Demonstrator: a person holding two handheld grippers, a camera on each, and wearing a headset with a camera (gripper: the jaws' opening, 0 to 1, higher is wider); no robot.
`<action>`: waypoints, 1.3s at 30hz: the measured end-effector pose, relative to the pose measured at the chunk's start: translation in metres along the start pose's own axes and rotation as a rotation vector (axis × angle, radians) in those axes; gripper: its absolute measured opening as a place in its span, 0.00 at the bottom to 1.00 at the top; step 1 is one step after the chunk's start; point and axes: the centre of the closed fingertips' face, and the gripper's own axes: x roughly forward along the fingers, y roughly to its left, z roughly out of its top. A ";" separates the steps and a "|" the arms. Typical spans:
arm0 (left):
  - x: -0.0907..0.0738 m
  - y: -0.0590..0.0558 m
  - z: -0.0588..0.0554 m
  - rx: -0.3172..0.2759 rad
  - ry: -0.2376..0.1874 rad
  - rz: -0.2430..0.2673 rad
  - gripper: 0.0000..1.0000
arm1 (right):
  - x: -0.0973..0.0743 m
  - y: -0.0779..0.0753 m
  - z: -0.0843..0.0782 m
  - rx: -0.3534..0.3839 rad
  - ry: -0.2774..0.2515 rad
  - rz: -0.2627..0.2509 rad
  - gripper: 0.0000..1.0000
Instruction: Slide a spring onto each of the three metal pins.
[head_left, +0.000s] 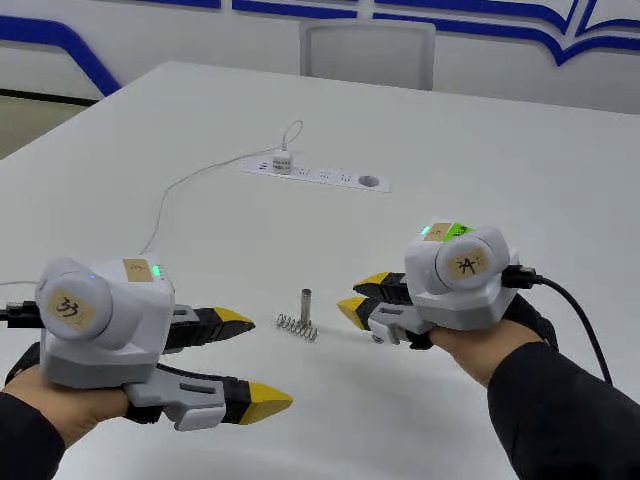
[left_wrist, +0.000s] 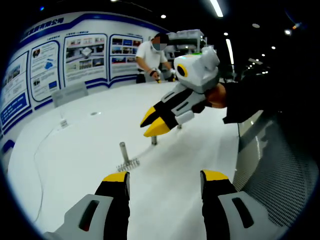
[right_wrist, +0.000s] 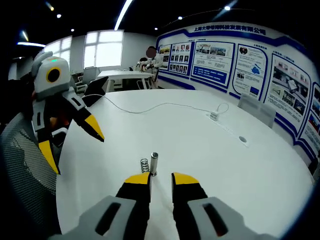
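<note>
Spring (head_left: 297, 327) lies on its side on the white table (head_left: 450, 150), touching or just beside the foot of an upright metal pin (head_left: 305, 305). Both sit toward the table's near edge, between the two grippers. The pin is bare; no spring sits on it.

Left gripper (head_left: 262, 362) hovers near the table's near edge with its yellow-tipped jaws spread wide and nothing between them. Its own view (left_wrist: 165, 177) looks across at the pin (left_wrist: 123, 150) and the spring (left_wrist: 127, 164) just ahead, with the right gripper (left_wrist: 148, 127) beyond them. A second small grey upright stub stands under that gripper's tips, too small to tell what it is.

Right gripper (head_left: 358, 294) points at the pin from the other side, its jaws holding nothing, with a narrow gap between them. In its own view (right_wrist: 161, 179) the pin (right_wrist: 154, 162) stands just past the jaw tips with the spring (right_wrist: 144, 164) at its side, and the left gripper (right_wrist: 75, 152) shows off to the left.

Farther back, toward the table's far edge, a power strip (head_left: 315, 173) lies flat with a plug in it and a white cable (head_left: 190, 180) trailing to the left edge. A grey chair (head_left: 367, 50) stands at the far edge.
</note>
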 end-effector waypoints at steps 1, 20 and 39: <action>0.000 0.000 0.000 0.000 0.000 0.000 0.58 | 0.002 0.002 -0.001 -0.002 0.003 0.005 0.17; 0.001 -0.001 -0.003 0.001 0.015 -0.001 0.58 | 0.037 0.029 -0.022 -0.014 0.087 0.092 0.17; 0.001 0.000 -0.005 -0.001 0.021 -0.004 0.57 | 0.055 0.028 -0.041 -0.010 0.160 0.108 0.17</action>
